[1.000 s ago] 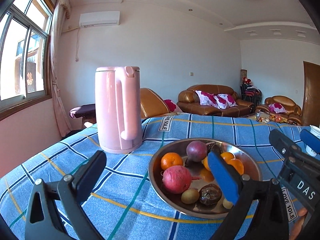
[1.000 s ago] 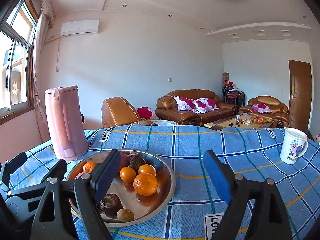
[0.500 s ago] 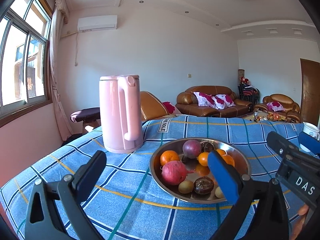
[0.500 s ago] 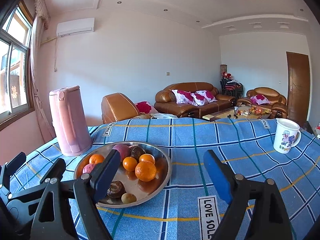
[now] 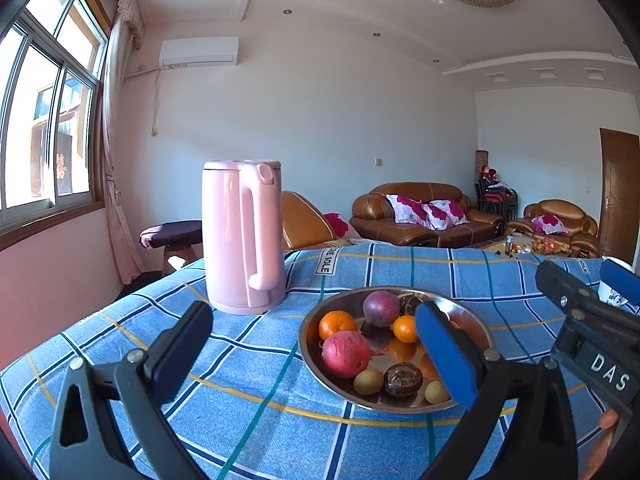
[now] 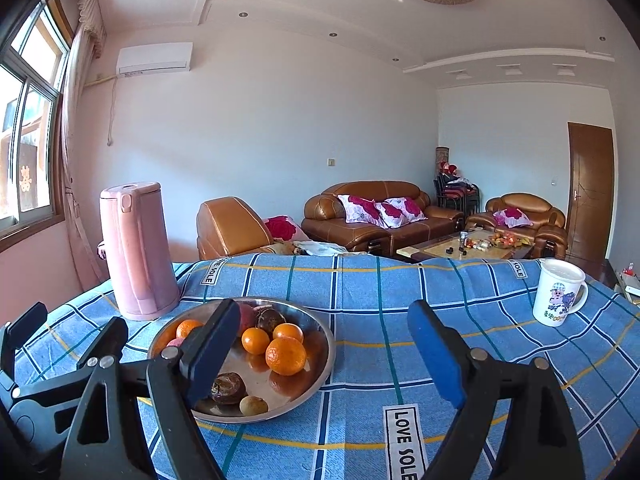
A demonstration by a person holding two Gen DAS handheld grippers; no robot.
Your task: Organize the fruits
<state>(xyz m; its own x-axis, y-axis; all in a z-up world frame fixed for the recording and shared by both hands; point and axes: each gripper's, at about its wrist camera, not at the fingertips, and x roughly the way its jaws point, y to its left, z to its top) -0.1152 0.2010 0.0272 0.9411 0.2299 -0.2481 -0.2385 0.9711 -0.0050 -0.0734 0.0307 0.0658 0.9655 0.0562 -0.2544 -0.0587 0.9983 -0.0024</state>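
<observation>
Tongs first — my left tongs (image 5: 312, 332) and right tongs (image 6: 324, 334) both gape wide, gripping nothing. Fruit sits in the steel bowl (image 5: 476, 316) on the tabletop (image 6: 400, 284), ahead-right of my left, ahead-left of my right — neither clearly nearer.

A blue checked cloth (image 5: 248, 364) is spread over the table. A pink kettle (image 5: 242, 236) is stood upright on it, handle turned this way. Just to its right a metal bowl (image 5: 472, 316) is set, filled with fruit: a red fruit (image 5: 347, 354), oranges (image 5: 337, 324), a purple fruit (image 5: 381, 309), a brown wrinkly one (image 5: 403, 379). The left gripper (image 5: 316, 340) is held wide open above the cloth, nothing between its jaws. The right gripper (image 5: 588, 316) is seen at the right edge. Brown sofas (image 5: 424, 216) are seen behind.
</observation>
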